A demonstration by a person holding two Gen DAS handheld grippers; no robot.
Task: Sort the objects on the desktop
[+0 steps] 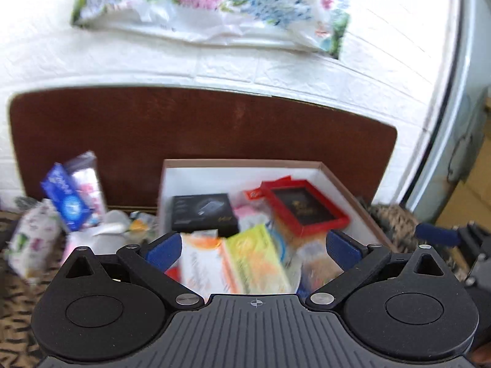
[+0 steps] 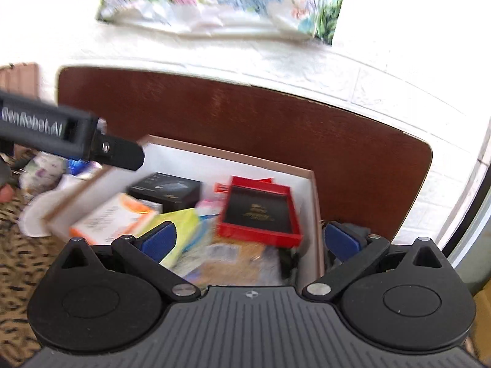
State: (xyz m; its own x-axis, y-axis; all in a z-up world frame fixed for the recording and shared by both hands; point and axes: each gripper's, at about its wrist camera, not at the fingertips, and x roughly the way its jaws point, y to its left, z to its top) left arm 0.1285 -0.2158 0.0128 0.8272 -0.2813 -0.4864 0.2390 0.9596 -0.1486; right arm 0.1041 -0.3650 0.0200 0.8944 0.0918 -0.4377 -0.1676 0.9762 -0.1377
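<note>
A white cardboard box [image 1: 196, 174] with a brown rim holds a black box [image 1: 204, 211], a red-framed box [image 1: 307, 207], an orange-and-white carton [image 1: 201, 263] and a yellow-green carton [image 1: 256, 257]. My left gripper [image 1: 253, 250] hovers open and empty over the box's near side. My right gripper [image 2: 250, 240] is open and empty above the same box [image 2: 310, 208], over the red-framed box [image 2: 260, 214] and yellow-green carton [image 2: 181, 233]. The left gripper's body [image 2: 70, 138] shows at the left of the right wrist view. Both views are blurred.
Left of the box lie a blue packet [image 1: 66, 196], a floral pouch [image 1: 33, 236] and white items [image 1: 104, 230]. A dark brown board [image 1: 184, 128] stands behind against a white brick wall. A flowered cloth [image 1: 214, 3] hangs above. The surface has a leopard-print cover [image 1: 15, 288].
</note>
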